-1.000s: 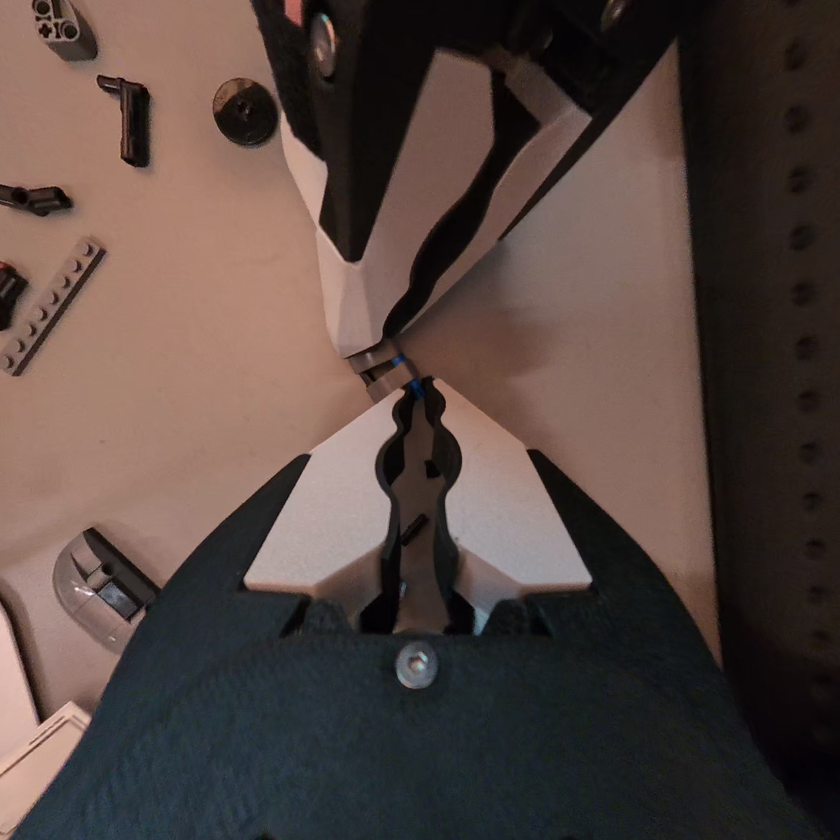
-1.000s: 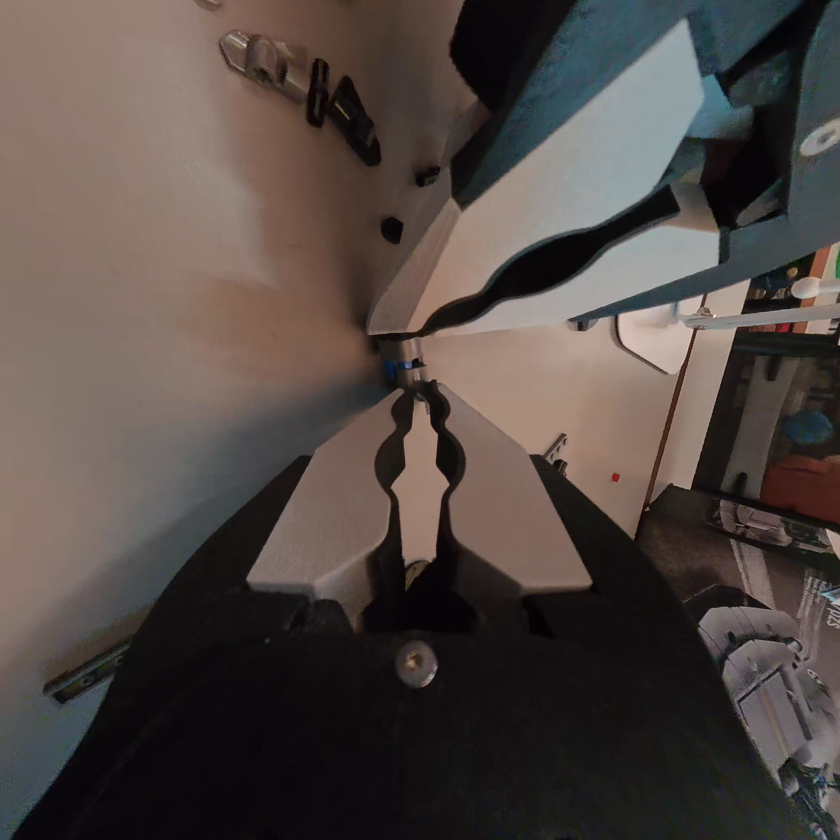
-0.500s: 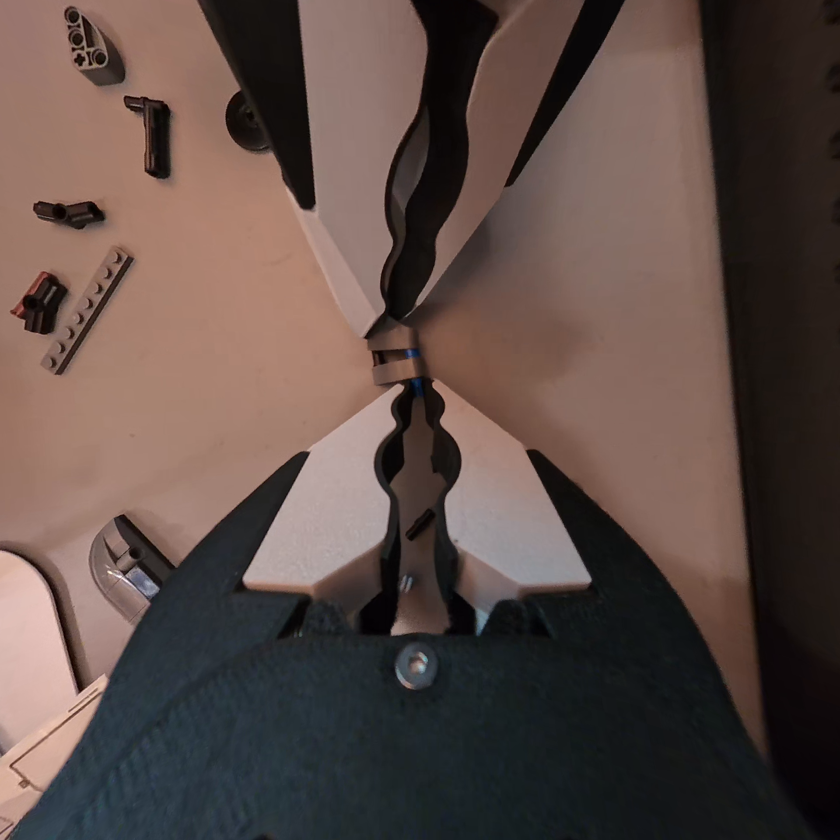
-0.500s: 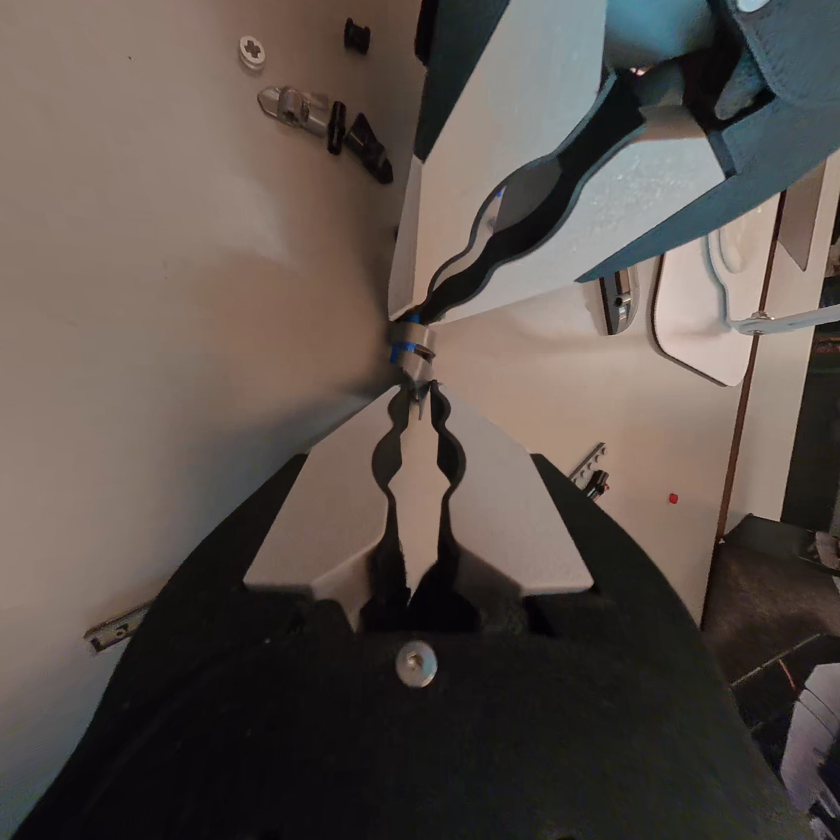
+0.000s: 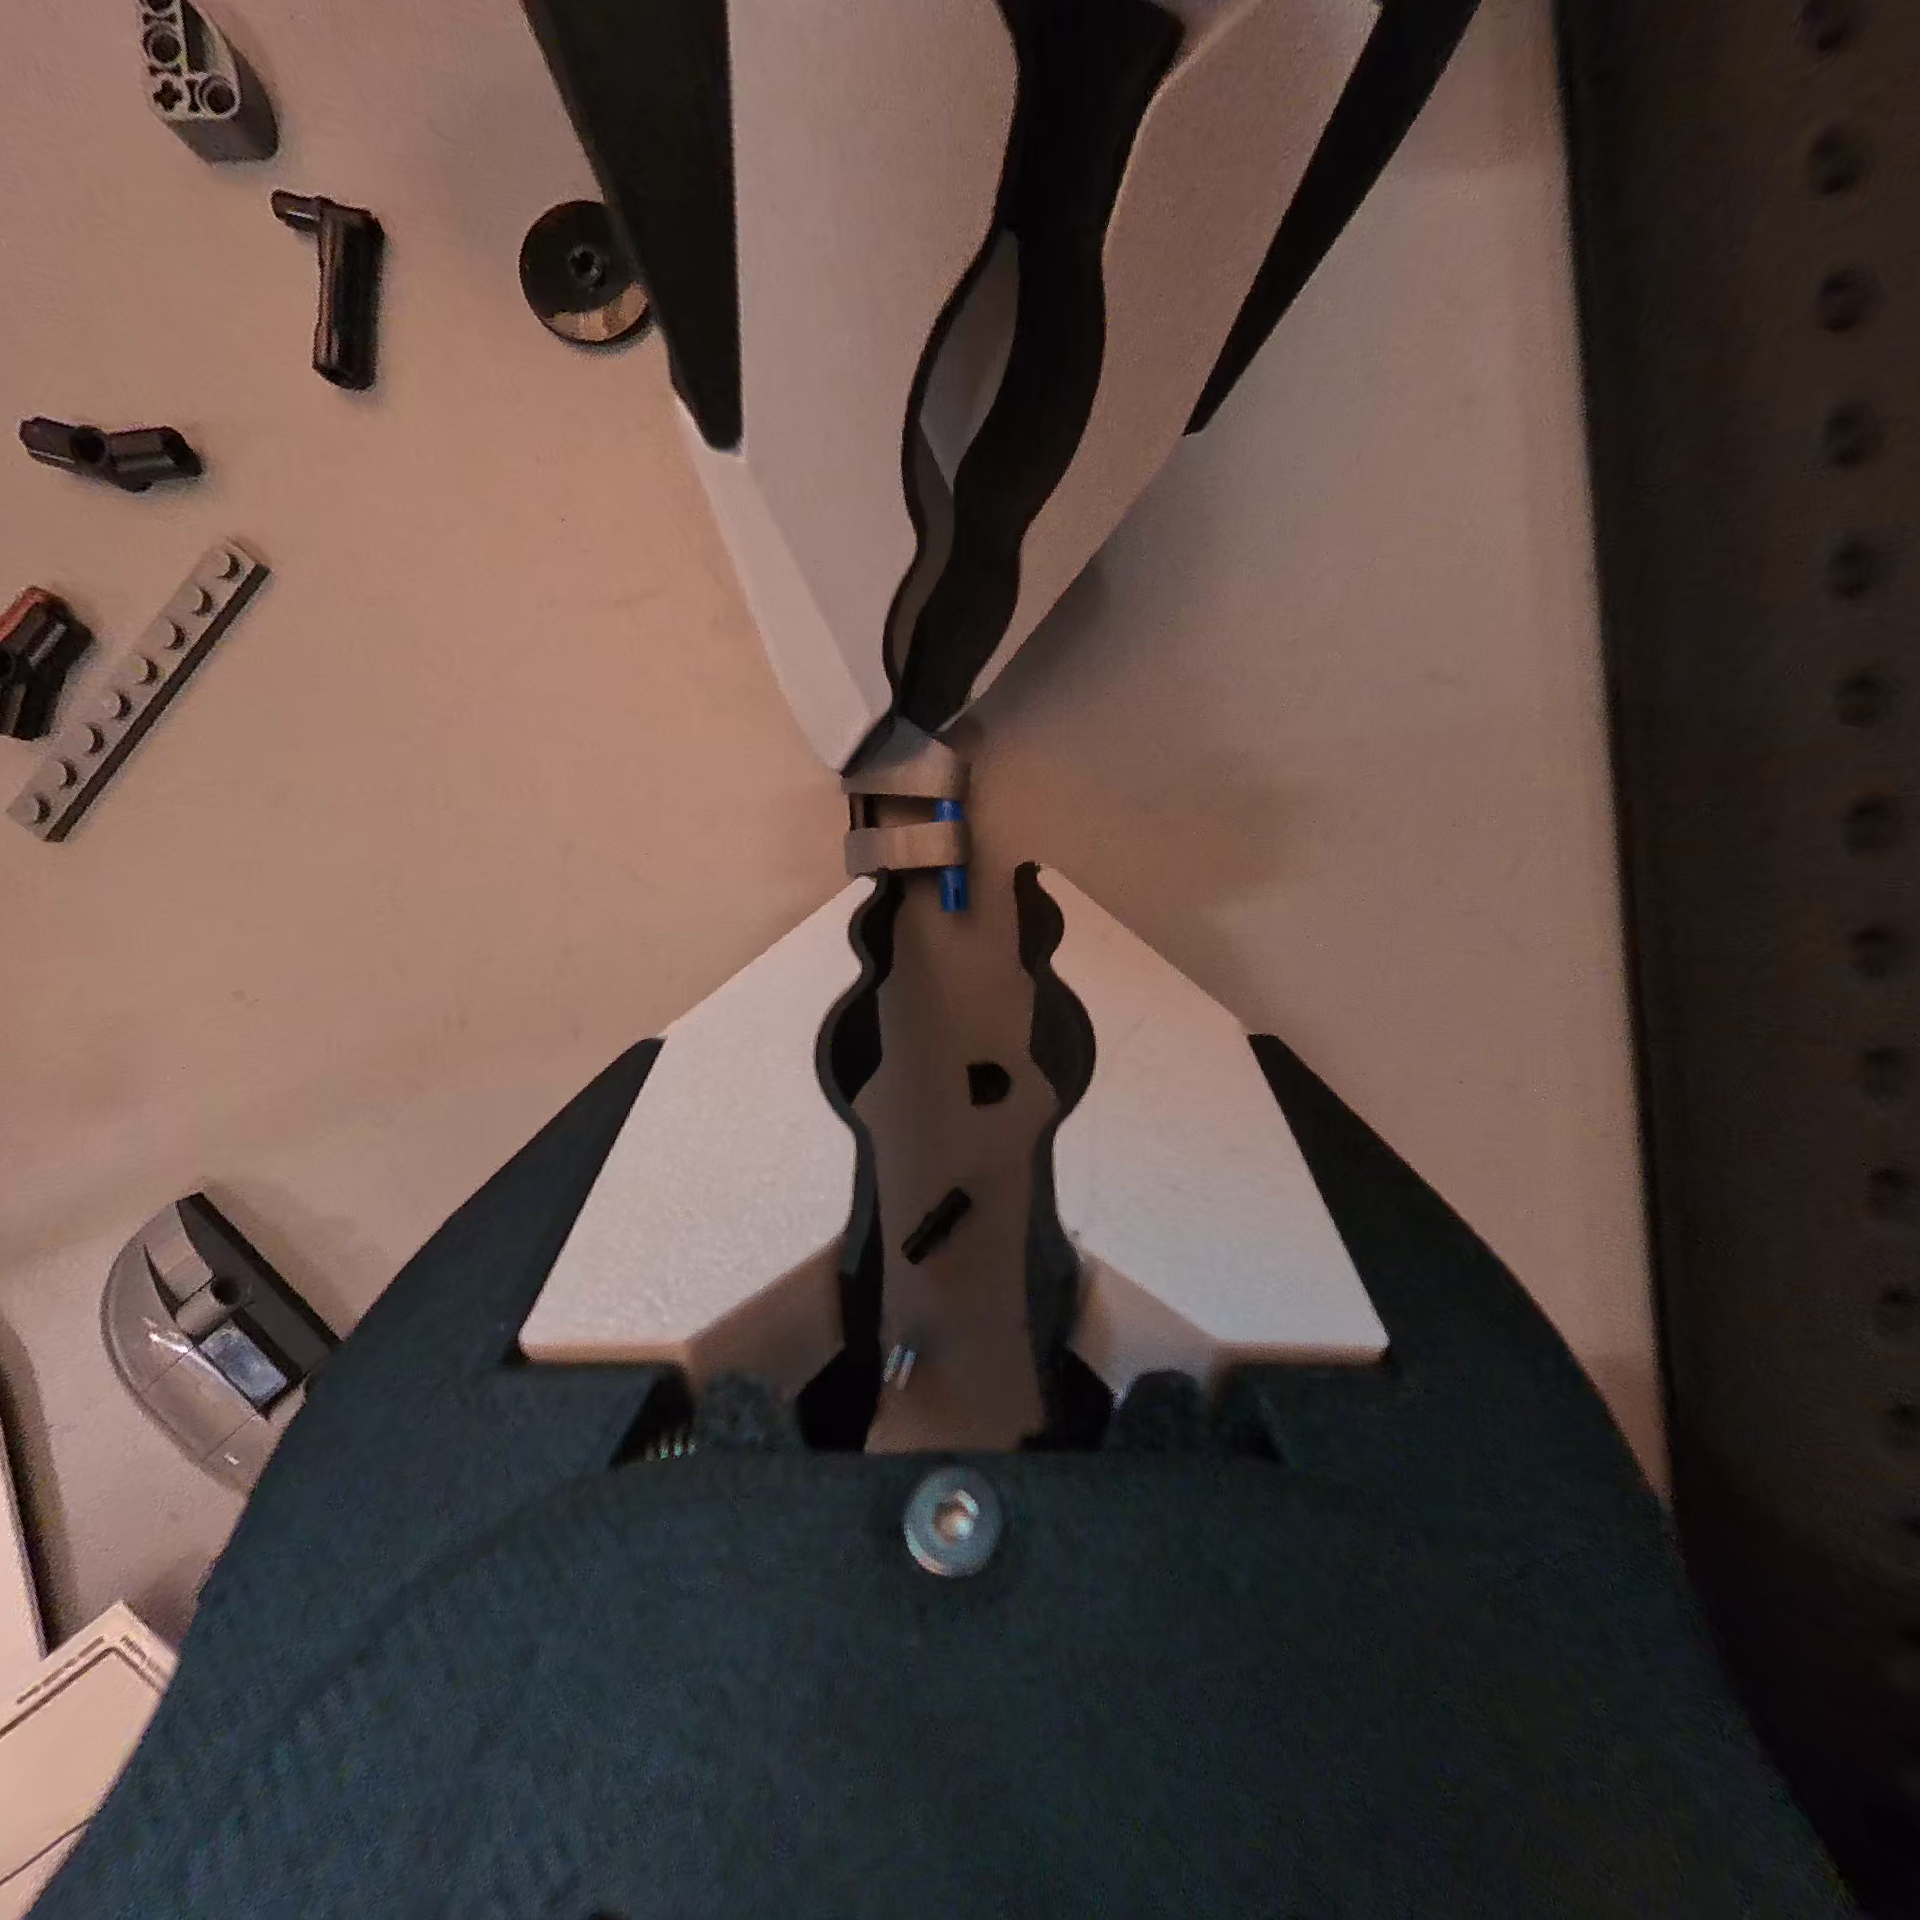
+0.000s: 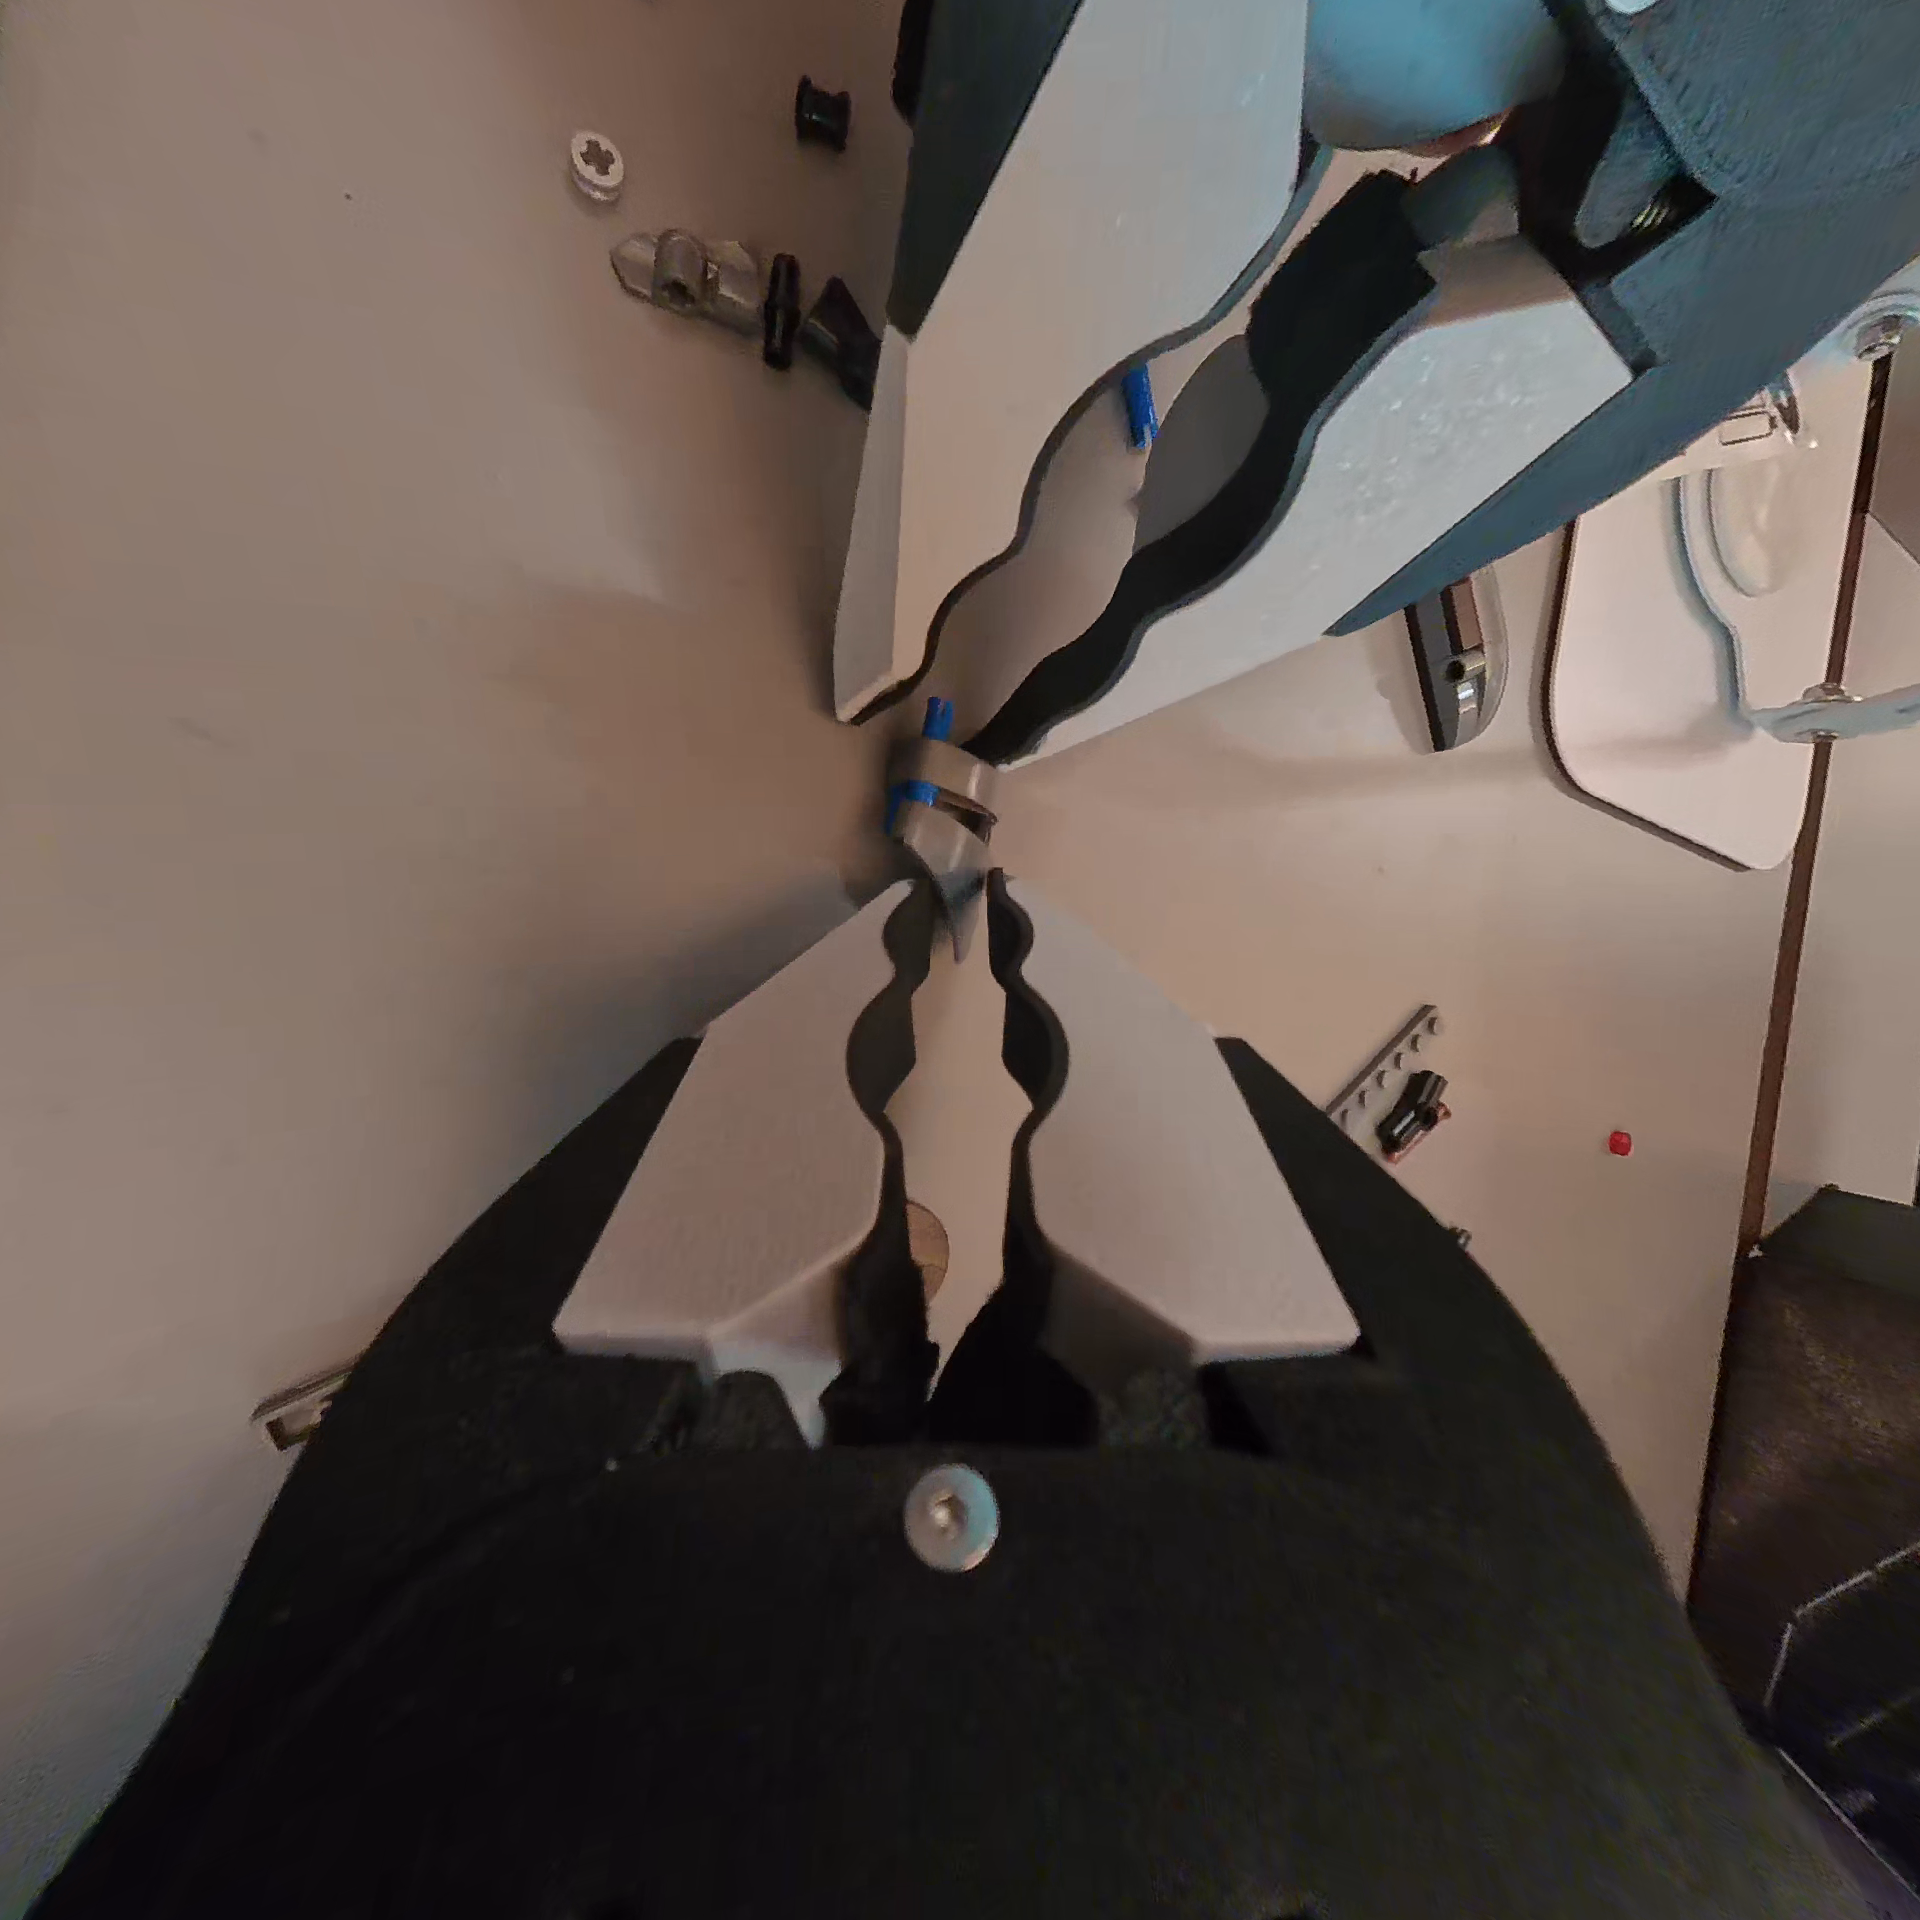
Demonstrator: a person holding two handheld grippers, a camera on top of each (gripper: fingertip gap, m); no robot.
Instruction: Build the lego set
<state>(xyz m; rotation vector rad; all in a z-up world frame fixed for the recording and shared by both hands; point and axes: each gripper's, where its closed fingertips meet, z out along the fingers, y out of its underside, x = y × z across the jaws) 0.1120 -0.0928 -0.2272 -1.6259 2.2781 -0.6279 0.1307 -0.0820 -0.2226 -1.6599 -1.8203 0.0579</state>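
L gripper (image 5: pixel 954 878) opened, let go of blue pin (image 5: pixel 950 885).

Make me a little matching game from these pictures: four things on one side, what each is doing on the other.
1 left gripper
2 right gripper
3 blue pin
4 long grey plate

A lies loose on the table
B open
C pokes out of the grey piece
D clamped on the grey piece

Pairs: 1-B, 2-D, 3-C, 4-A

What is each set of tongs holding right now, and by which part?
The right tongs pinch the small grey assembly by the end opposite its protruding blue pin. The left tongs are open, holding nothing.
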